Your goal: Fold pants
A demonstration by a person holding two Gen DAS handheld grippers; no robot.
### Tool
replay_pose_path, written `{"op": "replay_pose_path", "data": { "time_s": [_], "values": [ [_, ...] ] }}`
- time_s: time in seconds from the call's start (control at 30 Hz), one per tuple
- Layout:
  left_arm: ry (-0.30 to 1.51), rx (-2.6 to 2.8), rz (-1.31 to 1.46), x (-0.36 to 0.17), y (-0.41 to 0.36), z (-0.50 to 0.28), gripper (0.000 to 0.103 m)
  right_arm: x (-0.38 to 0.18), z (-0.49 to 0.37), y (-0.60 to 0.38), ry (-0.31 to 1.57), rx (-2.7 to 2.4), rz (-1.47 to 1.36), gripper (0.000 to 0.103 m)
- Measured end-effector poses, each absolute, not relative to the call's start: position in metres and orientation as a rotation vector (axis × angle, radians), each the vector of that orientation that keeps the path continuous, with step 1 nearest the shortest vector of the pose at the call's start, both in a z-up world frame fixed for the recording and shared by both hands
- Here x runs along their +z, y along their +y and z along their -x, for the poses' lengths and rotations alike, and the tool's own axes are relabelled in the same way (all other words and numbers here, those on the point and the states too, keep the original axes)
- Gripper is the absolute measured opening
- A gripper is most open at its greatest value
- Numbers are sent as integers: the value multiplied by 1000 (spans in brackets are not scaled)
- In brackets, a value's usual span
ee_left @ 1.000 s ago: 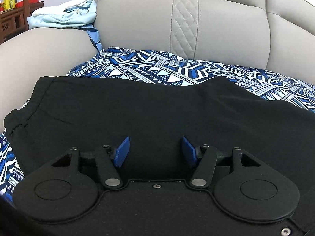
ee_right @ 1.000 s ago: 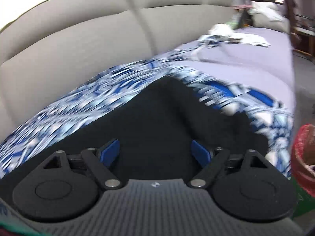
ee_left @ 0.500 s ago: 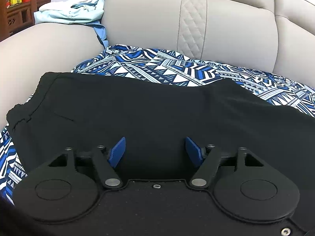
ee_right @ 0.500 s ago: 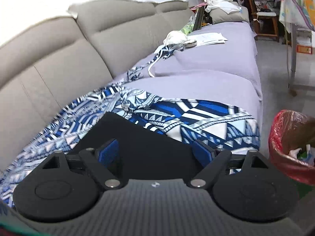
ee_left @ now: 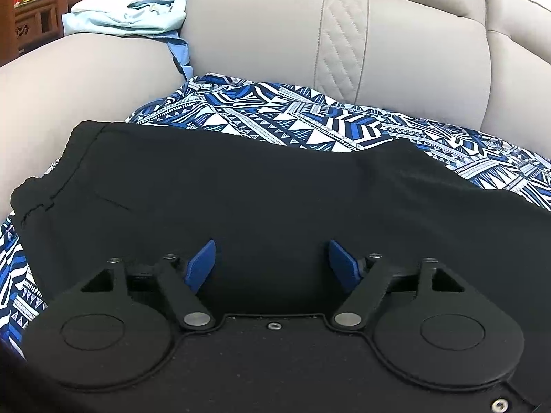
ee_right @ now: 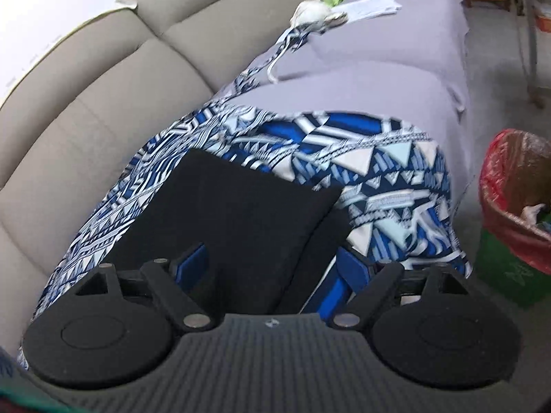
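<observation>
Black pants [ee_left: 261, 192] lie flat on a blue-and-white patterned cloth [ee_left: 310, 124] spread over the sofa seat. Their waistband is at the left in the left wrist view. My left gripper [ee_left: 272, 261] is open and empty, low over the near edge of the pants. In the right wrist view the leg ends of the pants [ee_right: 237, 206] lie on the patterned cloth [ee_right: 378, 172]. My right gripper [ee_right: 275, 268] is open and empty, just above the leg hems.
The grey sofa backrest [ee_left: 275, 41] rises behind the pants, with the armrest [ee_left: 79, 79] at left carrying a light blue garment [ee_left: 131, 17]. To the right are a lilac seat cover [ee_right: 361, 82], loose papers [ee_right: 365, 7] and a red-lined bin [ee_right: 516, 199] on the floor.
My right gripper has swung along the sofa and now points down over the leg ends. My left gripper has shifted slightly left; the pants have not moved.
</observation>
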State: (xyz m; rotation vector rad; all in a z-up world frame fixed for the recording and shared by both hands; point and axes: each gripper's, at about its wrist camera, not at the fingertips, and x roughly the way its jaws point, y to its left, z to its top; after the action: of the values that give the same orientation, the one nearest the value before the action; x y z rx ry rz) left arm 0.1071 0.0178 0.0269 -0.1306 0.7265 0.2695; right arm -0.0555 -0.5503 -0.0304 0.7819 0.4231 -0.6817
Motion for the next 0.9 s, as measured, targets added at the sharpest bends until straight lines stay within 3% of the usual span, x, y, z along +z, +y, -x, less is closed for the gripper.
{"op": "replay_pose_path", "data": {
  "time_s": [0.57, 0.9],
  "values": [
    [709, 265, 131, 25, 19, -105, 73, -38, 79, -561, 324, -530, -951, 81],
    [705, 260, 136, 24, 20, -106, 76, -33, 59, -548, 391, -469, -843, 81]
  ]
}}
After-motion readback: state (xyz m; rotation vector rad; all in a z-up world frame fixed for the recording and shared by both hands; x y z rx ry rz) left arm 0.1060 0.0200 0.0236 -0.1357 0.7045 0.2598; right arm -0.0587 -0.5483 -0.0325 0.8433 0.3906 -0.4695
